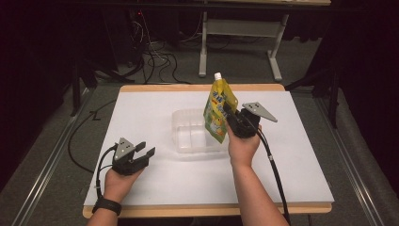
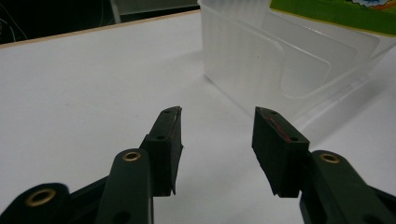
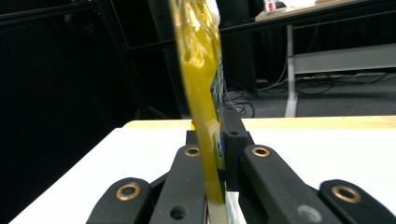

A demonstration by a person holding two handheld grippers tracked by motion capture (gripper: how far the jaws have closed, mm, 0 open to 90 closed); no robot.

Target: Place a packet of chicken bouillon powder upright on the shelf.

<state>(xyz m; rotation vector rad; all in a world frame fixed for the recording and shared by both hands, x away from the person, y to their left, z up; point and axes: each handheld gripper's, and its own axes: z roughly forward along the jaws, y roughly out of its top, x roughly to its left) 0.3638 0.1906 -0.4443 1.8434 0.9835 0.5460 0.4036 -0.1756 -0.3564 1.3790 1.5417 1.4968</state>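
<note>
With right gripper (image 1: pixel 232 118) fingers clamped on yellow spouted pouch (image 1: pixel 218 109) held upright over right end of clear plastic bin (image 1: pixel 188 136) at mid-desk, lower straight inside before releasing, left gripper (image 1: pixel 144 149) fingers apart, idle near-left

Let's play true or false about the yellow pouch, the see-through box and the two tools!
1. The right tool pinches the yellow pouch. True.
2. The pouch lies flat on the table. False: it is held upright, above the clear box.
3. The left tool is open with nothing in it. True.
4. The pouch has a red cap. False: the cap is white.
</note>
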